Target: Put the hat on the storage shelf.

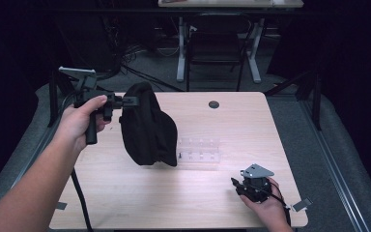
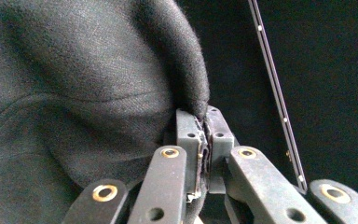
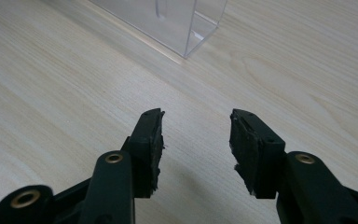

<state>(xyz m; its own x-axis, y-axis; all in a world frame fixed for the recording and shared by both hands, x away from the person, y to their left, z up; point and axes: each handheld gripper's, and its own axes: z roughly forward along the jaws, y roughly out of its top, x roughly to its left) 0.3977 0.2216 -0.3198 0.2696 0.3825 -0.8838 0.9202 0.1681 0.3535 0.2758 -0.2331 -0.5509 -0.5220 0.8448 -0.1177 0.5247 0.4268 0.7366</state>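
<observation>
Resting low at the near right edge of the light wooden table (image 1: 125, 203), the right tool (image 3: 196, 128) has its jaws parted with nothing between them. Mid-table lies a clear plastic compartment box (image 1: 200, 150). Farther left, the left tool (image 2: 204, 135) is clamped on a fold of the black woollen garment (image 1: 147, 126), lifted with its hem near the table; judged half done, placement remains. Beyond are grey floor, a dark chair and a white-legged desk.

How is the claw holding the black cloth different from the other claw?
The left claw is shut on the black cloth; the right claw is open and holds nothing. The left claw is raised above the table, lifting the cloth by its top; the right claw sits low at the table's near right corner, facing the clear plastic box. Both are black with two jaws, each held in a hand.
</observation>
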